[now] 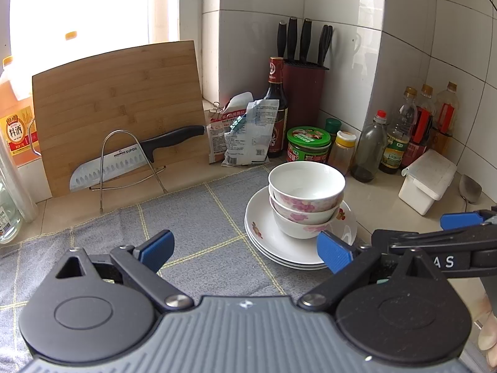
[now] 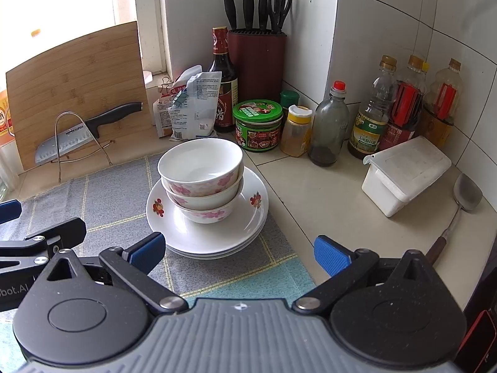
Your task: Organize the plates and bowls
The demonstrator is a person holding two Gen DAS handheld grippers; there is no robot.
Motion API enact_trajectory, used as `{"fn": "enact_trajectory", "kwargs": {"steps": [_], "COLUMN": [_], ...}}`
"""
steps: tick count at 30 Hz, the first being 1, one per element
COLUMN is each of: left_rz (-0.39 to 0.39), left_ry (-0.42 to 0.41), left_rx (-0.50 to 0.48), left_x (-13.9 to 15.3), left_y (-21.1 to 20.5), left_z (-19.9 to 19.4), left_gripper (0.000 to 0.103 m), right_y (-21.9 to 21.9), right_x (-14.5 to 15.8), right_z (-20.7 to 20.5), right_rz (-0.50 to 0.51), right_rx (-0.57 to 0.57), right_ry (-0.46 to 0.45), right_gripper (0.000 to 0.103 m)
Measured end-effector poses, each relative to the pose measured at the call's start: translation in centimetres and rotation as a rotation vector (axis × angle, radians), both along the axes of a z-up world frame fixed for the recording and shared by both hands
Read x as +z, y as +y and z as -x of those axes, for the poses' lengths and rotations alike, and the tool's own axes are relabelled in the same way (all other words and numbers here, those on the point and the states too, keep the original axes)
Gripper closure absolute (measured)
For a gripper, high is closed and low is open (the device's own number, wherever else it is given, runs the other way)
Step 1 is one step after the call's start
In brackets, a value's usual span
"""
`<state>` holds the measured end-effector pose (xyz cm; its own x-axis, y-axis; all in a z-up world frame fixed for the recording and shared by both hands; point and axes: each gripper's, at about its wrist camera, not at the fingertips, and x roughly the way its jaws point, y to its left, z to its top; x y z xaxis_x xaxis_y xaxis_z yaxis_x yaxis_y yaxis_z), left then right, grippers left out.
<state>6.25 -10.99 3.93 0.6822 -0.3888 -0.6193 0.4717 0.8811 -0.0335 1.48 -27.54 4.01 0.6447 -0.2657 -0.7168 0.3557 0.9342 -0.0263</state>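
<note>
Your left claw (image 1: 245, 248) stands with fingers wide apart, empty, hovering low over the grey checked cloth (image 1: 186, 227) at the near side. Your right claw (image 2: 239, 253) is likewise spread and holding nothing, just near of the stack. Beyond both: three flowered bowls (image 2: 202, 180) nested upright, sitting on a pile of white plates (image 2: 211, 233), which rests on the cloth's right edge where it meets the bare tabletop (image 2: 326, 192). Nothing touches the stack. Farther out: a cutting board (image 1: 118, 105) leaning at far left with a knife (image 1: 124, 161) in a wire rack, a knife block (image 2: 257, 62) in the far corner, jars and bottles (image 2: 372, 115) along the far wall, a white lidded box (image 2: 403, 174) and a spatula at right. Judgement: stacking looks done, or nearly so; you are at the release-and-check stage, or about to shift the whole pile. If moving it, the next move calls for gripping the plate rims from both sides and lifting level. The top bowl sits slightly tilted and could slide.
</note>
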Motion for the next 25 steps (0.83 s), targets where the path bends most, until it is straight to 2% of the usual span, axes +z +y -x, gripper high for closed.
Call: {"fn": "enact_trajectory", "kwargs": {"steps": [25], "left_rz": [0.013], "left_ry": [0.006], "left_rx": [0.005], "left_x": [0.20], "left_y": [0.50], "left_z": [-0.28], "left_gripper": [0.005], "right_y": [0.36], "right_x": [0.35], "right_z": [-0.08], "right_rz": [0.018], "right_rx": [0.000], "right_ry": [-0.003], "right_gripper": [0.000]}}
